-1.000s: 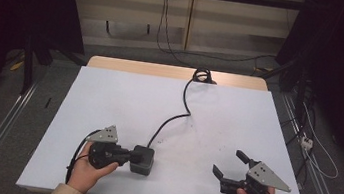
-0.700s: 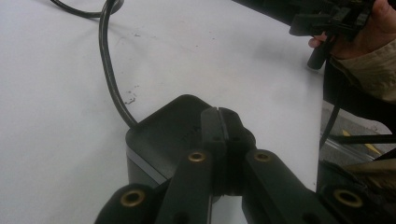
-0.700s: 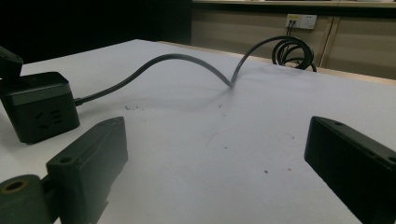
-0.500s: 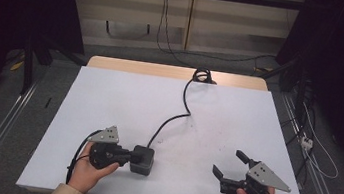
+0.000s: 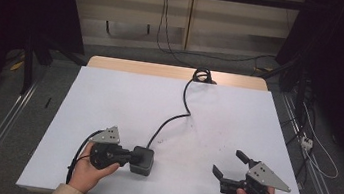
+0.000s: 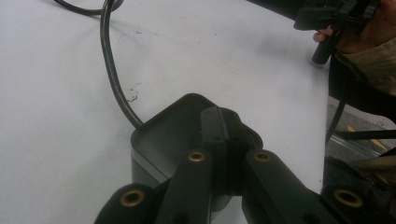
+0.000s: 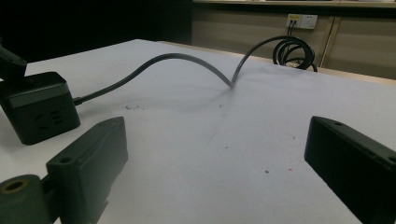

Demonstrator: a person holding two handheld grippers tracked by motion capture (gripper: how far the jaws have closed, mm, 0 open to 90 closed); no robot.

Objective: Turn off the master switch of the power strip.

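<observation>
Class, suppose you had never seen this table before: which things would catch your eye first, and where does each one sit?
First, the black power cube near the front left of the white table, with the left tool shut against its side. Next, its black cable, snaking back to a coil at the far edge. Last, the right tool at the front right, jaws wide open and holding nothing.

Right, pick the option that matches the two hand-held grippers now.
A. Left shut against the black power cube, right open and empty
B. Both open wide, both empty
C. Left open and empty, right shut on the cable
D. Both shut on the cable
A: the left hand-held gripper has its jaws together at the black power cube, while the right hand-held gripper has its jaws spread apart over bare white table.
</observation>
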